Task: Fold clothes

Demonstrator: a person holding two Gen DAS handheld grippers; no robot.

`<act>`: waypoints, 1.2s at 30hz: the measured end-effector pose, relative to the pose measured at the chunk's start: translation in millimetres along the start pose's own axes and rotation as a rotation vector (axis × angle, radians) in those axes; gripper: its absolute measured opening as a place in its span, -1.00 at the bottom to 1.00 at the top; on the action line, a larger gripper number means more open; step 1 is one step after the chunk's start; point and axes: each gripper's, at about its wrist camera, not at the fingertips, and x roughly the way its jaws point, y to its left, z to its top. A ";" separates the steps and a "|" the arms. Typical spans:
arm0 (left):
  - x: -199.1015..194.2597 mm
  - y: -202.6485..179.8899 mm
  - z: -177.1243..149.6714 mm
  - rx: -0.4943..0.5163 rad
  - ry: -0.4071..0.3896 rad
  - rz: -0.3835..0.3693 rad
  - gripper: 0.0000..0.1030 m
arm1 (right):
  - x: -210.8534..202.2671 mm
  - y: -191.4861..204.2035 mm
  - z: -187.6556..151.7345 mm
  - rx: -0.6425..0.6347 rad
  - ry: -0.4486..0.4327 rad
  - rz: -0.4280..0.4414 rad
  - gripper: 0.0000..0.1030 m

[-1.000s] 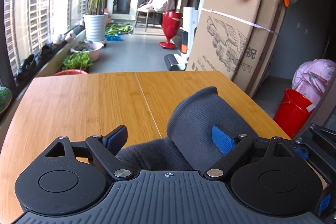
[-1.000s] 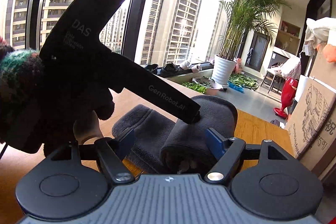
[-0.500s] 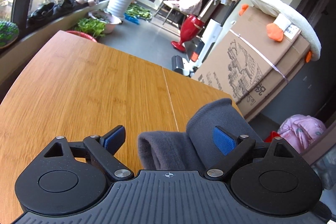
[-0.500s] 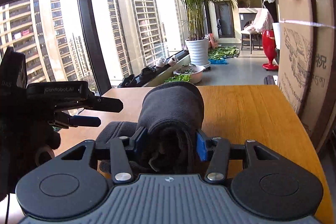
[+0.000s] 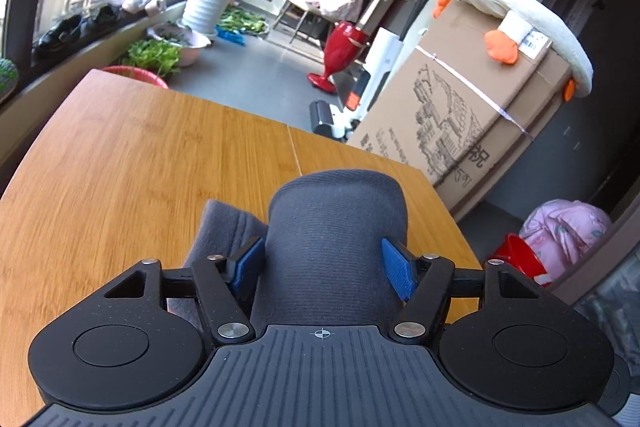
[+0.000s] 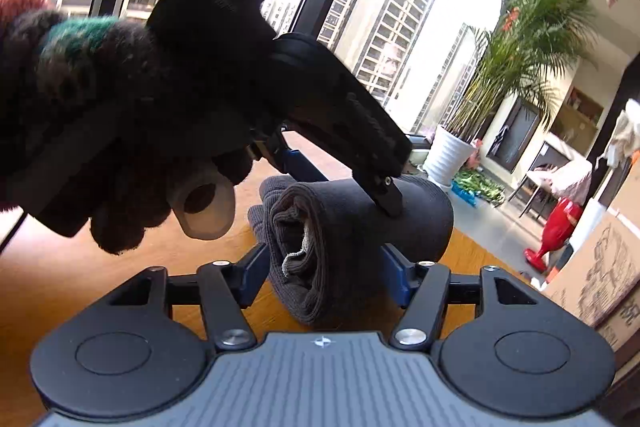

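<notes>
A dark grey garment rolled into a thick bundle (image 5: 336, 227) lies on the wooden table (image 5: 140, 155). My left gripper (image 5: 324, 263) is shut on the roll, its blue pads pressed against both sides. In the right wrist view the roll (image 6: 352, 223) shows its open layered end. My right gripper (image 6: 324, 267) has its pads at both sides of the roll's end; whether they press it I cannot tell. The left gripper's black body (image 6: 280, 75) and a gloved hand reach over the roll from the left.
A large cardboard box (image 5: 472, 115) with a plush goose on top stands past the table's right edge. A red bucket (image 5: 516, 259) and pink bundle sit on the floor right. A potted palm (image 5: 208, 7) and window sill lie beyond the far edge.
My left gripper has swung over and closed on the roll. The right gripper's jaws have widened from their tight grip half a second ago, and the left gripper has come close above the roll.
</notes>
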 end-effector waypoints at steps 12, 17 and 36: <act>8.5 32.2 9.0 -0.170 0.020 -0.023 0.45 | 36.0 -19.7 -9.4 0.376 -0.010 0.023 0.19; 15.4 28.6 2.7 -0.170 0.048 -0.052 0.45 | 27.8 -37.8 -8.1 0.328 0.022 -0.013 -0.72; 23.8 -2.2 11.7 -0.144 0.082 -0.144 0.02 | -13.4 -94.7 -57.6 0.483 -0.064 -0.059 0.37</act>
